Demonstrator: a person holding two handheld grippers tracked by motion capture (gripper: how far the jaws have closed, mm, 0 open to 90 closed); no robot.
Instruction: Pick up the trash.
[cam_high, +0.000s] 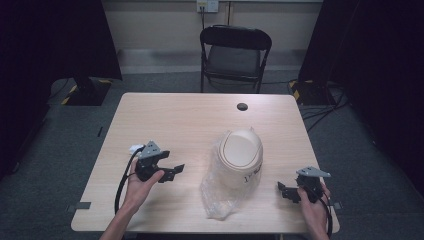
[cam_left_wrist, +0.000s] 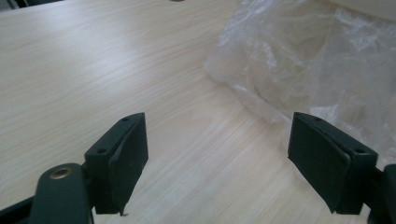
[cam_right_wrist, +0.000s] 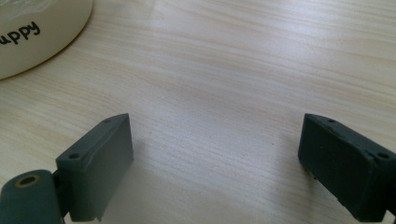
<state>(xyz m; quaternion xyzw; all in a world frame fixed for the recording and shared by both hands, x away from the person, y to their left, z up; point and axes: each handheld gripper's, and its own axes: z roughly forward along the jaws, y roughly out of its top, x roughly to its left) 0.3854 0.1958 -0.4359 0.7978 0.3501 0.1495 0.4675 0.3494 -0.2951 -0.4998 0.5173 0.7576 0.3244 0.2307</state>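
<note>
- Resting near the front-left part of the pale wooden table: left gripper, held in the person's left hand, jaws pointing toward the centre of the table and standing well apart with nothing between them (bare tabletop showing in the gap in the left gripper view).
- Trailing from the left gripper toward the table's front edge: a black cable, looping beside the forearm.
- Sitting at the front-right corner of the table: right gripper, gripped by the right hand, jaws pointing leftward and spread wide, holding nothing (wood grain showing between them in the right gripper view).
- Lying between the two grippers, touching neither: a cream-coloured lidded bin, on its side, lid end facing the far edge, dark lettering running along its wall (partly legible in the right gripper view, letters "uppy").
- Spreading under and in front of the bin: a crumpled clear plastic bag, reaching toward the front edge; appearing ahead of the left gripper's jaws in the left gripper view, near but apart.
- Lying near the far edge of the table: a small dark round disc.
- Standing beyond the table on the grey floor: a black folding chair, facing the table.
</note>
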